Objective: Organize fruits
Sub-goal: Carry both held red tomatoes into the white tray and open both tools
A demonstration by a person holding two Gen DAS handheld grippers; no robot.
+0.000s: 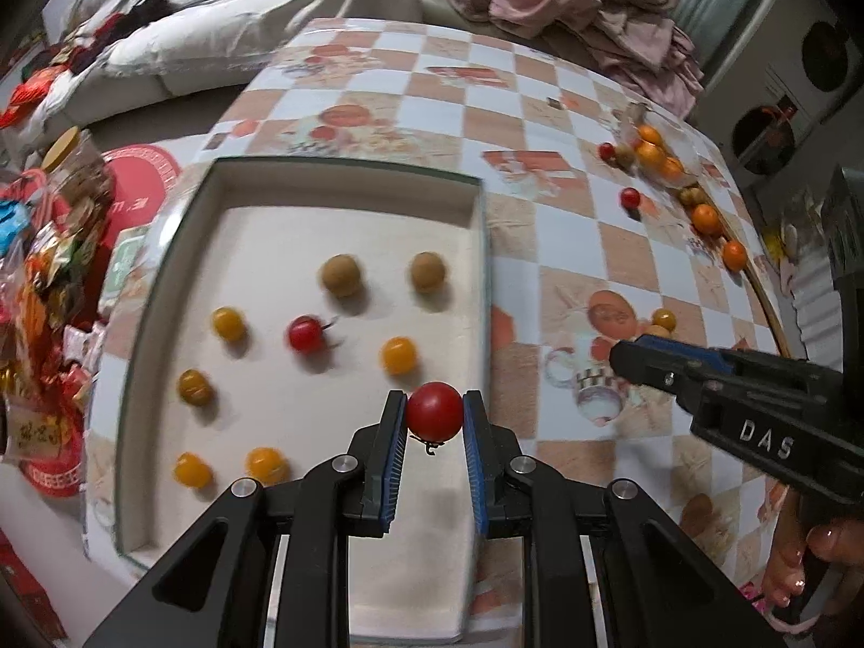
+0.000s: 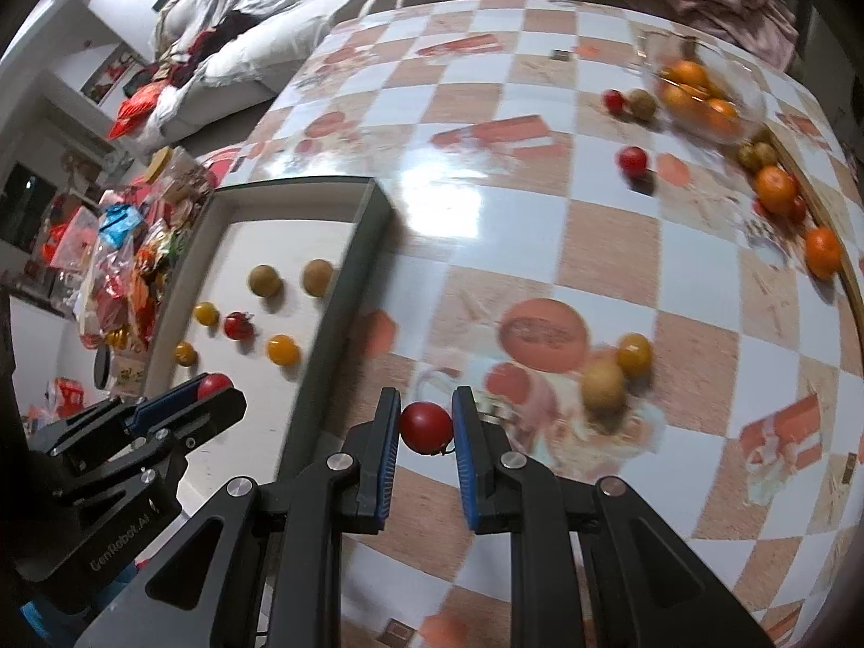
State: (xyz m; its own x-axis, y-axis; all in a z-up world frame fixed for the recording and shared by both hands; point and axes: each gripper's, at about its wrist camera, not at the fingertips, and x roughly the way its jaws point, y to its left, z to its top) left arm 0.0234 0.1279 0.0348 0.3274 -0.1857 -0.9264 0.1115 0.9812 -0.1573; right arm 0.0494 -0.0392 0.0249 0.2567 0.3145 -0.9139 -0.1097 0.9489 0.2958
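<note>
My left gripper [image 1: 434, 417] is shut on a red cherry tomato [image 1: 434, 410] and holds it over the near right part of the shallow white tray [image 1: 345, 173]. The tray holds several small fruits: yellow tomatoes, one red tomato [image 1: 305, 333] and brown longans [image 1: 341, 275]. My right gripper [image 2: 426, 426] is shut on another red cherry tomato [image 2: 425, 425] above the checked tablecloth, just right of the tray's edge [image 2: 345, 291]. The left gripper also shows in the right wrist view [image 2: 213, 386]. The right gripper shows in the left wrist view [image 1: 637, 356].
Loose fruit lies on the table: a yellow tomato [image 2: 634, 353] and a longan [image 2: 603, 386] near my right gripper, red tomatoes [image 2: 632, 160] farther off. A glass bowl [image 2: 702, 92] with oranges stands at the far right. Snack bags [image 2: 124, 281] pile up left of the tray.
</note>
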